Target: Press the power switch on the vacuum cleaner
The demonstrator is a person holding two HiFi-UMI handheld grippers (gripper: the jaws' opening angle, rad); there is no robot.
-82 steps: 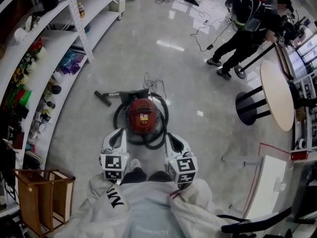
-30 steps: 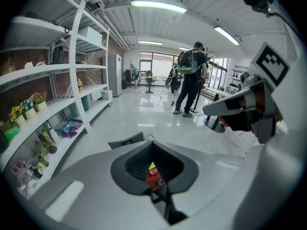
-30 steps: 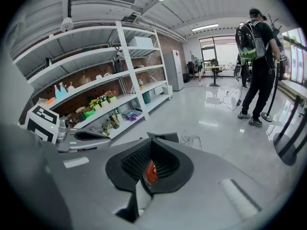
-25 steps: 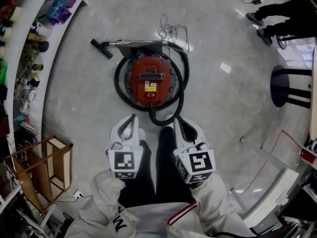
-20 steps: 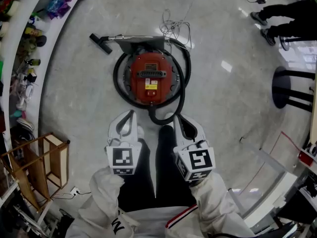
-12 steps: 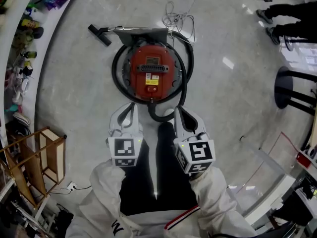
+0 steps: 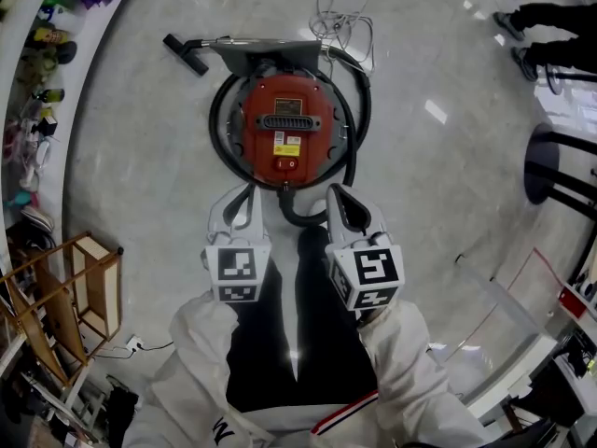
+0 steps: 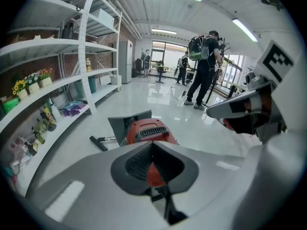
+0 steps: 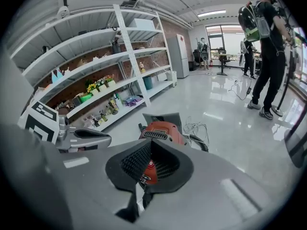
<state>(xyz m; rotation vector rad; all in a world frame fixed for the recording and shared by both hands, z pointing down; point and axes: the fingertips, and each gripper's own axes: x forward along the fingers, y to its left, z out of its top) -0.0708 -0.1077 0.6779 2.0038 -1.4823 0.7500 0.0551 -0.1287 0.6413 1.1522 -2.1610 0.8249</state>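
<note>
Left claw [image 7: 248, 192] and right claw [image 7: 334, 194] are both closed and empty, just below the red vacuum cleaner [image 7: 289, 119] on the floor [image 7: 140, 166], upper centre of the head view. It looks heavy and rigid, so I'd poke its small button [image 7: 287, 164] with a closed tip.

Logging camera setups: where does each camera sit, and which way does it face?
Head view: on the person's head, facing steeply down at the vacuum cleaner; left gripper, right gripper and sleeves show.
Left gripper view: on the left gripper, facing along its shut fingers toward the vacuum cleaner; right gripper at right.
Right gripper view: on the right gripper, same heading past shut fingers; left gripper at left.
Shared: all see the vacuum cleaner; both gripper views, the shelves.
</note>
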